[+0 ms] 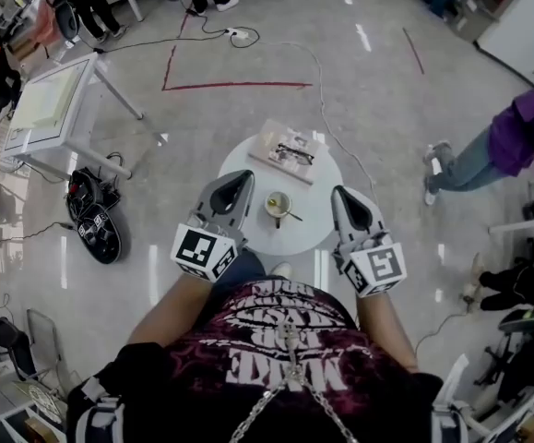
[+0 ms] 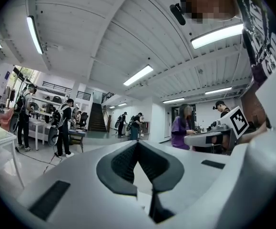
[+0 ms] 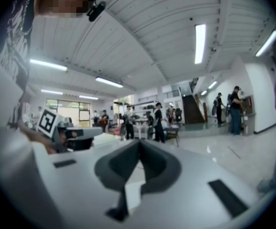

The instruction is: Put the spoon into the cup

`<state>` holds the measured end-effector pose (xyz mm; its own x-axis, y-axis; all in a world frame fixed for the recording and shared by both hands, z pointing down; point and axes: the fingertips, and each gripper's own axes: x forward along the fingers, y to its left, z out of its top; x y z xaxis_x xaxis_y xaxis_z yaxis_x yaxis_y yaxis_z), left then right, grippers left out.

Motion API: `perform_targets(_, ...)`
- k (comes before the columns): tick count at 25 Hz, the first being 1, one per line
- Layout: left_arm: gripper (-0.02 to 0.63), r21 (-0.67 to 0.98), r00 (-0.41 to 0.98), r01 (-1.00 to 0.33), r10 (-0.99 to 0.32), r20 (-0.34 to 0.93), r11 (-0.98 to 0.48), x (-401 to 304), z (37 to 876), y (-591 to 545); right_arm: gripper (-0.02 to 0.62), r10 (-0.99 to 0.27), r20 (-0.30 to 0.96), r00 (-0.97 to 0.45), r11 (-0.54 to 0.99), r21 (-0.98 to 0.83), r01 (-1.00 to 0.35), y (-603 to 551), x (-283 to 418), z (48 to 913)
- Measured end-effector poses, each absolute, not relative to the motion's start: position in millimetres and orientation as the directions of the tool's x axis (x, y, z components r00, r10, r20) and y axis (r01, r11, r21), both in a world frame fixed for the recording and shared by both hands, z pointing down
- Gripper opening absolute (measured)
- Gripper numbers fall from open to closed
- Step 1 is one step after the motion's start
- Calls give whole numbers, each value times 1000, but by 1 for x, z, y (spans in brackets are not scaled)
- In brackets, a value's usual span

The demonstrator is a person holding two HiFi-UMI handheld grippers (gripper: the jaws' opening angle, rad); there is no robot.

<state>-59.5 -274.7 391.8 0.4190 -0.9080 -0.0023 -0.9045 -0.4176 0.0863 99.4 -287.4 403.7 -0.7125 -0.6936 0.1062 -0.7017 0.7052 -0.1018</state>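
Resting in the cup (image 1: 278, 203) on the table (image 1: 248, 236), the spoon (image 1: 290, 215) sits between left gripper (image 1: 238, 177) and right gripper (image 1: 345, 193), both with jaws together, empty.

A small round white table (image 1: 311, 218) stands on a glossy pale floor (image 1: 377, 109). A cup (image 1: 277, 205) sits upright near the table's middle. A pale rectangular board (image 1: 268, 142) lies at the far edge, turned askew and apart from the cup. On the floor, a red tape line (image 1: 239, 85) runs left to right well beyond the table, and a thin white cable (image 1: 334, 135) trails past the table's far right side. A black bag-like thing (image 1: 97, 221) lies to the left, just near of a white square table (image 1: 50, 100).
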Motion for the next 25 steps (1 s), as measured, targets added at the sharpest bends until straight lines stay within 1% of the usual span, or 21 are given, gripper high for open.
perform_targets(13,29,60,446,-894,-895,19,-444,-54,395,-269,32,-716,102,-690,682,-106,-723,-278,101,409)
perform_targets(25,29,87,470,-881,-882,45,-465,-69,408,-280,32,-722,131,-680,669,-118,-734,-285,87,413)
